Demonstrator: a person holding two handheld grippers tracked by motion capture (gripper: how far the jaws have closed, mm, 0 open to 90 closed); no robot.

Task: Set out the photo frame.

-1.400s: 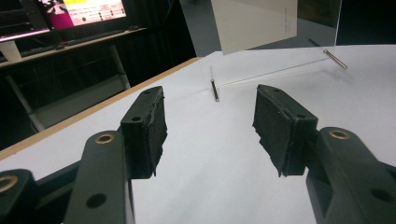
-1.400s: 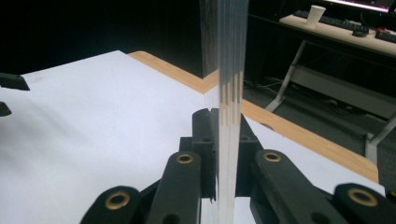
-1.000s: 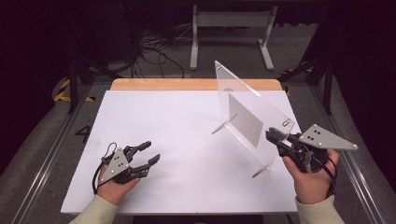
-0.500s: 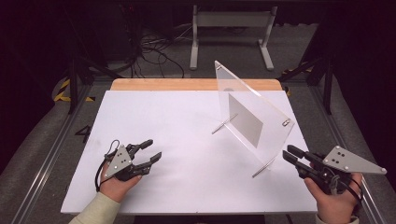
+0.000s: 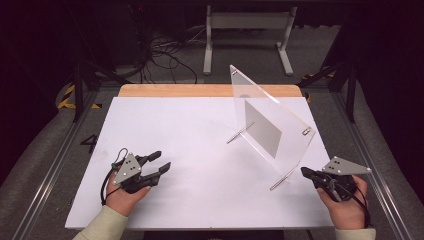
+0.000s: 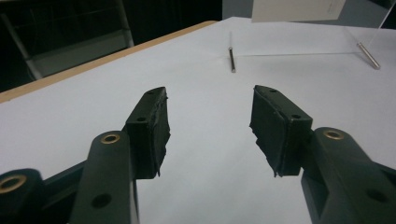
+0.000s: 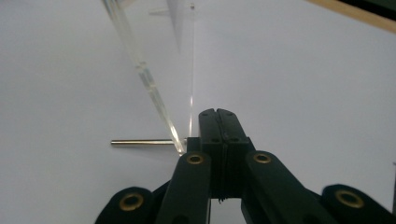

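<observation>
A clear acrylic sign stand [image 5: 250, 92] leans on the right half of the white tabletop [image 5: 200, 130], with a white card [image 5: 262, 132] inside it and thin metal rods [image 5: 281, 181] as feet. My right gripper [image 5: 304, 171] rests near the front right corner, shut with nothing between its jaws. Its tip [image 7: 217, 114] lies just right of the stand's clear edge [image 7: 149, 84] and one rod [image 7: 144, 142]. My left gripper [image 5: 162, 160] sits at the front left, open and empty [image 6: 210, 121], pointing toward the far rod [image 6: 231, 58].
A wooden strip [image 5: 200, 90] borders the table's far edge. Beyond it, cables [image 5: 165, 55] and a white metal frame [image 5: 247, 30] stand on the dark floor. Metal rails [image 5: 60, 155] run along both sides of the table.
My right gripper has drawn back from the stand toward the front right corner and lower on the table. The left gripper has stayed put.
</observation>
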